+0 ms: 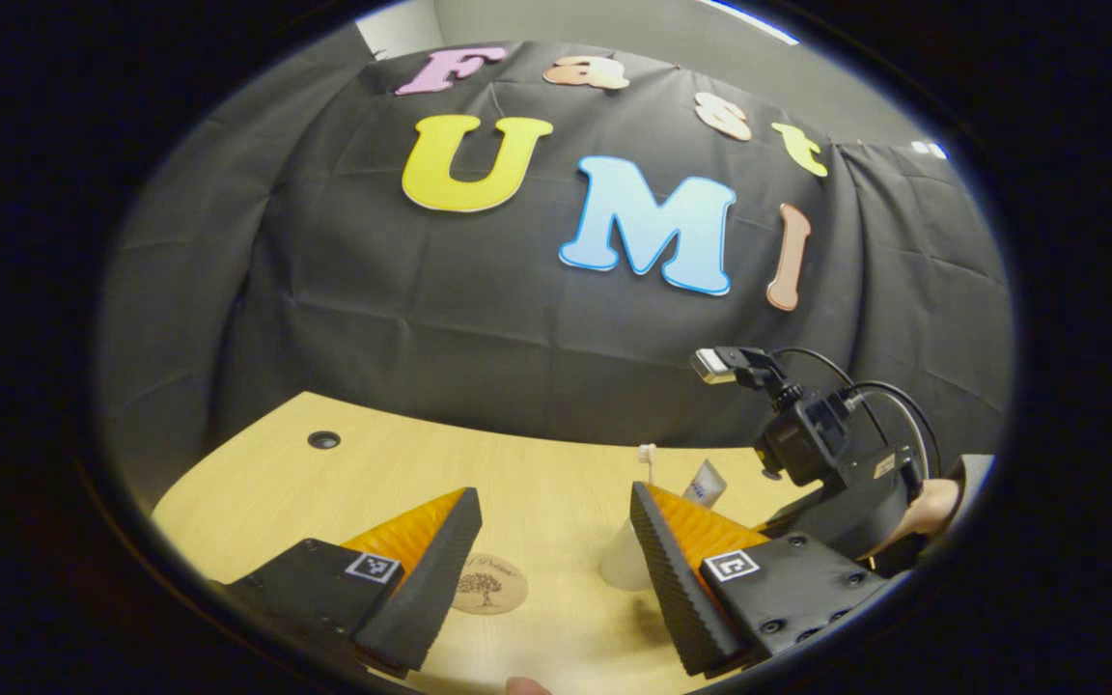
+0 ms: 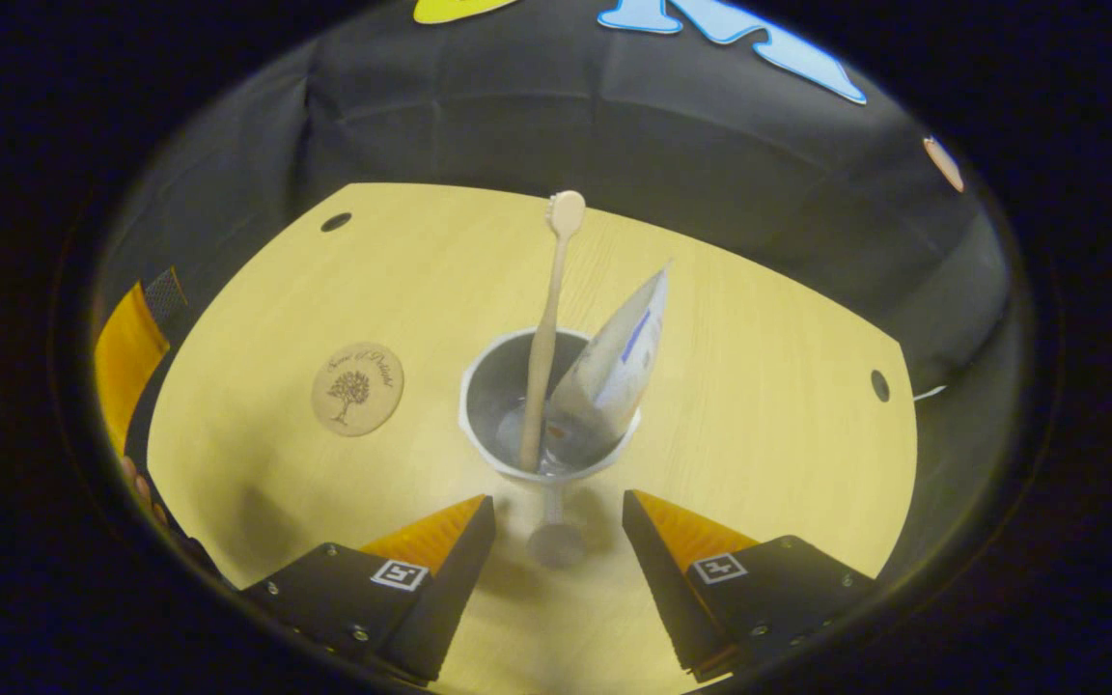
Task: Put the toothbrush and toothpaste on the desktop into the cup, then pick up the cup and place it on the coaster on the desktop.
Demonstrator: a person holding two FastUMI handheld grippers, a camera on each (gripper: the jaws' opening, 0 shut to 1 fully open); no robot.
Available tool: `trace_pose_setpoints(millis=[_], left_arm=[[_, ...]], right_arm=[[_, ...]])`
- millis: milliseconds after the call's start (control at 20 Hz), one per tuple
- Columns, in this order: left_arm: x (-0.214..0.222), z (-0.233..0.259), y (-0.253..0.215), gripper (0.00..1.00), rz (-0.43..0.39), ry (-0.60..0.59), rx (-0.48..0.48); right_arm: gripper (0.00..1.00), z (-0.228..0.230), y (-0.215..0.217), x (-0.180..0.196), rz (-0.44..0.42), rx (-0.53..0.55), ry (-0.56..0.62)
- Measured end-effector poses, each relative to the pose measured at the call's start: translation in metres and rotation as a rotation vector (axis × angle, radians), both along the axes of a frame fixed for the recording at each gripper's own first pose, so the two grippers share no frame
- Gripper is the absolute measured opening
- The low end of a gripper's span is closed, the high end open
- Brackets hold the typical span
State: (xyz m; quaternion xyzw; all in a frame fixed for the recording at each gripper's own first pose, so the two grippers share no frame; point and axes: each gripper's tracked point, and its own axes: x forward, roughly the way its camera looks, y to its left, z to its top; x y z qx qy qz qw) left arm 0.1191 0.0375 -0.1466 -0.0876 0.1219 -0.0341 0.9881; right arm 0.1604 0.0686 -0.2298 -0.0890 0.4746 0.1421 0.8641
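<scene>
Desktop: pale wood top (image 2: 759, 386), running out ahead of both grippers to the black cloth wall (image 1: 421, 319); a small dark round hole sits near its far left corner (image 2: 335, 222) and another near its right edge (image 2: 879, 385) as seen in the right gripper view.
Right gripper: (image 2: 556, 541) held above the desktop and looking down on it, jaws spread wide with nothing between the fingers; the cup's foot sits in the open gap just ahead of the tips, not touched by either one. In the left gripper view this gripper (image 1: 836, 483) shows off to the right with a hand (image 1: 932, 507) on it.
Left gripper: (image 1: 556, 550) low over the desktop, jaws spread wide and holding nothing. In the right gripper view one of its fingers (image 2: 131, 357) shows at the far left edge, well apart from the cup.
Cup: pale and footed (image 2: 517, 386), upright on the bare wood straight ahead of the right gripper; from the left gripper it stands (image 1: 622, 560) just beyond the right finger, partly hidden by it.
Toothpaste: tube (image 2: 619, 362) standing in the cup, leaning right and away against the rim, flat end up.
Toothbrush: pale handle (image 2: 546, 328) standing in the cup, left of the tube, head up.
Coaster: round wooden disc with a tree mark (image 2: 357, 388), lying flat to the left of the cup and apart from it; from the left gripper it lies (image 1: 490, 584) just ahead between the fingers, nearer the left one.
</scene>
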Motion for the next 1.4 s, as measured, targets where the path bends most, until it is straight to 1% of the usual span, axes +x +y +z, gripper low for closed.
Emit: trace_pose_setpoints(millis=[50, 350, 400, 500, 550, 600, 650, 700, 750, 850, 900, 950, 1200, 1250, 1300, 1400], left_arm=[[-0.001, -0.003, 0.003, 0.98, 0.002, 0.013, -0.004], [-0.007, -0.02, 0.021, 0.98, 0.017, 0.059, -0.023], [-0.007, -0.021, 0.024, 0.98, 0.021, 0.063, -0.023], [-0.009, -0.023, 0.029, 0.98, 0.028, 0.07, -0.023], [-0.009, -0.024, 0.031, 0.98, 0.031, 0.072, -0.024], [-0.008, -0.026, 0.032, 0.98, 0.034, 0.075, -0.025], [-0.008, -0.027, 0.034, 0.98, 0.037, 0.079, -0.024], [-0.007, -0.028, 0.035, 0.98, 0.039, 0.08, -0.025], [-0.007, -0.028, 0.036, 0.98, 0.04, 0.081, -0.025], [-0.006, -0.03, 0.036, 0.98, 0.042, 0.085, -0.027], [-0.006, -0.031, 0.036, 0.98, 0.042, 0.089, -0.029], [-0.006, -0.032, 0.035, 0.98, 0.042, 0.093, -0.03], [-0.007, -0.034, 0.034, 0.98, 0.048, 0.101, -0.037], [-0.008, -0.035, 0.035, 0.98, 0.052, 0.102, -0.038], [-0.008, -0.035, 0.037, 0.98, 0.056, 0.103, -0.038], [-0.011, -0.035, 0.039, 0.98, 0.064, 0.108, -0.042]], right_arm=[[0.84, -0.003, 0.002, 0.002, 0.001, -0.004, 0.018], [0.84, -0.02, 0.009, 0.01, 0.006, -0.048, 0.117], [0.82, -0.022, 0.008, 0.012, 0.003, -0.055, 0.128], [0.81, -0.028, 0.009, 0.014, -0.007, -0.058, 0.15], [0.76, -0.029, 0.011, 0.012, -0.01, -0.048, 0.168], [0.76, -0.031, 0.01, 0.012, -0.018, -0.048, 0.185], [0.71, -0.035, 0.011, 0.01, -0.02, -0.037, 0.207], [0.71, -0.032, 0.009, 0.008, -0.029, -0.036, 0.219], [0.53, -0.036, 0.011, 0.009, -0.041, -0.023, 0.231], [0.52, -0.034, 0.01, 0.008, -0.046, -0.015, 0.241], [0.45, -0.037, 0.008, 0.008, -0.059, -0.016, 0.241], [0.25, -0.037, 0.009, 0.009, -0.068, -0.011, 0.245], [0.24, -0.036, 0.008, 0.009, -0.031, -0.032, 0.213], [0.24, -0.034, 0.008, 0.011, -0.03, -0.037, 0.195], [0.22, -0.033, 0.008, 0.011, -0.026, -0.041, 0.186], [0.22, -0.031, 0.013, 0.012, -0.024, -0.03, 0.172]])
